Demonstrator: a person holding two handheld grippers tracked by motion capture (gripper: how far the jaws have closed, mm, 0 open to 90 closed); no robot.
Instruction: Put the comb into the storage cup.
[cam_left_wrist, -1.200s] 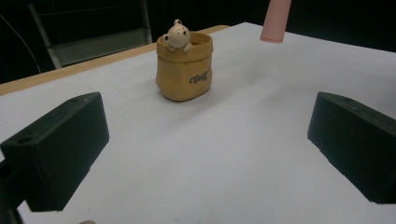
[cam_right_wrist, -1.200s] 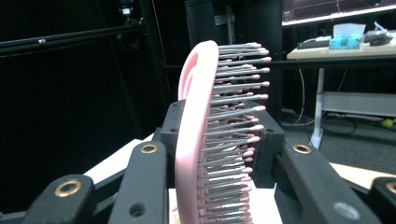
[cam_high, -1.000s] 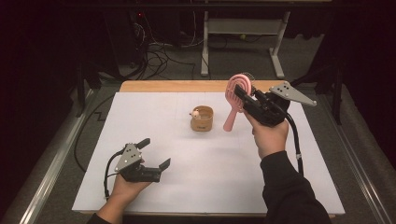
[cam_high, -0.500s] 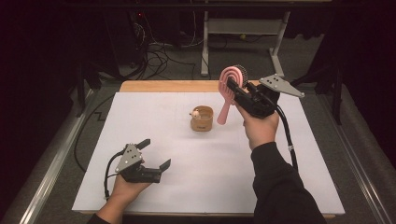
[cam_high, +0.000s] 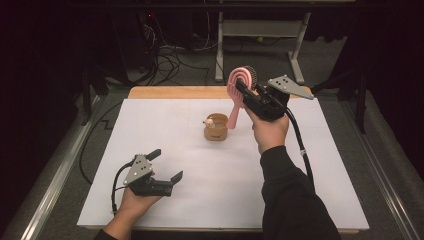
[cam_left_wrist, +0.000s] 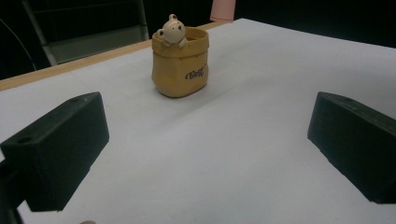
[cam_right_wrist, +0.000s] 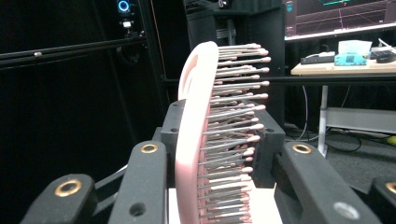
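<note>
Now right gripper (cam_high: 245, 92) clamped on pink hairbrush (cam_high: 236, 92), handle hanging below jaws, bear cup (cam_high: 216, 127) just beyond handle tip; left gripper (cam_high: 165, 165) wide, unloaded, cup ahead.

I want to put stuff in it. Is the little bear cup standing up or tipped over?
Standing up. The bear cup sits flat on the white table, its mouth facing upward.

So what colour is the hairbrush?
Pink hairbrush, with pink-tipped grey bristles; the right gripper view shows it best.
</note>
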